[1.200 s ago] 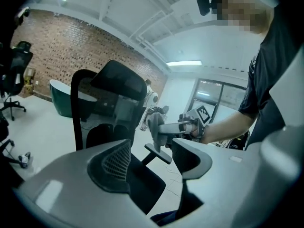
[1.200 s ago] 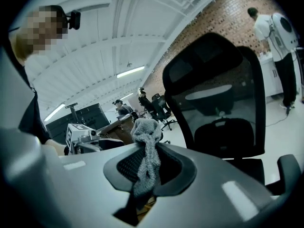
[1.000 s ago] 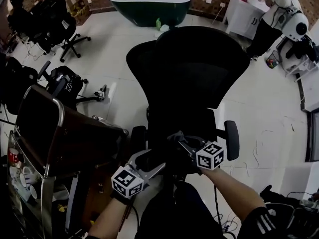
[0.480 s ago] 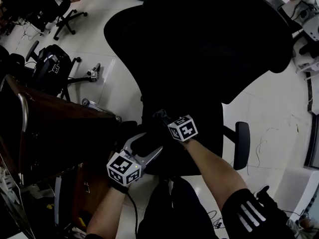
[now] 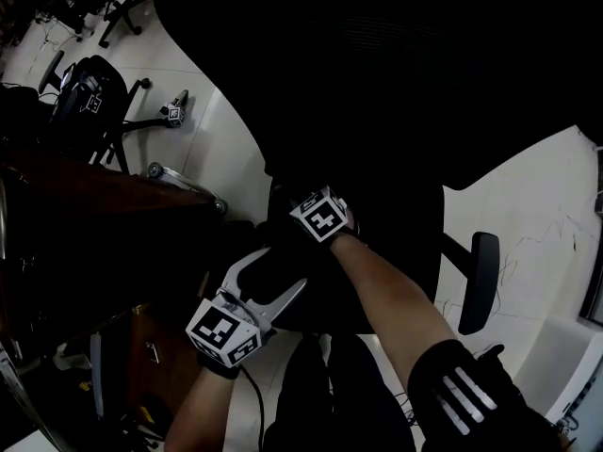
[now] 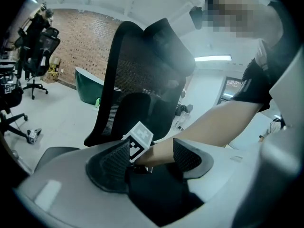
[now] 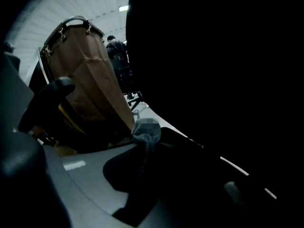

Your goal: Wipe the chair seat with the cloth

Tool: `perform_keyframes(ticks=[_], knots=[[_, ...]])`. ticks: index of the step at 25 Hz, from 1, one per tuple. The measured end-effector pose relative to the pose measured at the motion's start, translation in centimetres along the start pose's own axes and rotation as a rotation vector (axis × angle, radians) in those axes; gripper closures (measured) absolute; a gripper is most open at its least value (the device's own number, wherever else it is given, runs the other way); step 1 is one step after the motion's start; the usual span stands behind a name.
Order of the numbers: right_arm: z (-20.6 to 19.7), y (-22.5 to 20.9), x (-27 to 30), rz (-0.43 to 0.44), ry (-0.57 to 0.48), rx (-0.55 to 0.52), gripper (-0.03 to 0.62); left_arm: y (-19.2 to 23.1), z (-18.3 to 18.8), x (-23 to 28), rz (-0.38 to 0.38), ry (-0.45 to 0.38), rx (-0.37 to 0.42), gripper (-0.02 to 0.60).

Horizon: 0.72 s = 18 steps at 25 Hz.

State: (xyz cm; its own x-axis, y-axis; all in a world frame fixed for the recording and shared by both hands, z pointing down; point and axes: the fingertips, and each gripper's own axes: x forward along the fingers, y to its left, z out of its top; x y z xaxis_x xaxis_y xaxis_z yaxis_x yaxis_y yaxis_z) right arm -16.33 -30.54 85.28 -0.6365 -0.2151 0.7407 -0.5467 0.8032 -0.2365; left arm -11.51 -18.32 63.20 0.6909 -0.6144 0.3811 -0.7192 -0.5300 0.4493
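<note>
The right hand-held gripper (image 7: 146,144) pinches the cloth (image 7: 146,133) only at its tips, so rubbing the chair seat (image 5: 405,243) may tug it free; the left hand-held gripper (image 6: 151,159) stands spread.

Chair backrest (image 5: 396,73) close ahead, brown cabinet (image 5: 94,234) crowding left, floor (image 5: 537,196) open right

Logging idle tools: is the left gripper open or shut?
Open: the left gripper has its jaws wide apart, gripping nothing.
</note>
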Motion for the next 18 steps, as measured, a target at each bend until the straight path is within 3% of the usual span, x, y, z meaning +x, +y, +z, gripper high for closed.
perform_keyframes(ticks=[4,9,18], knots=[[-2.5,-0.7,1.1,-0.024,0.082,-0.118,0.545,-0.5,0.1,0.2,-0.009,0.0,0.003,0.27],[-6.4,-4.5,-1.5,-0.074,0.149,-0.164,0.545,-1.6,0.3,1.3,-0.032,0.012,0.013,0.27],[-18.5,-15.1,-14.3,-0.307,0.325,-0.018,0.545,-5.2,-0.8,4.5,-0.132,0.047,0.019,0.27]])
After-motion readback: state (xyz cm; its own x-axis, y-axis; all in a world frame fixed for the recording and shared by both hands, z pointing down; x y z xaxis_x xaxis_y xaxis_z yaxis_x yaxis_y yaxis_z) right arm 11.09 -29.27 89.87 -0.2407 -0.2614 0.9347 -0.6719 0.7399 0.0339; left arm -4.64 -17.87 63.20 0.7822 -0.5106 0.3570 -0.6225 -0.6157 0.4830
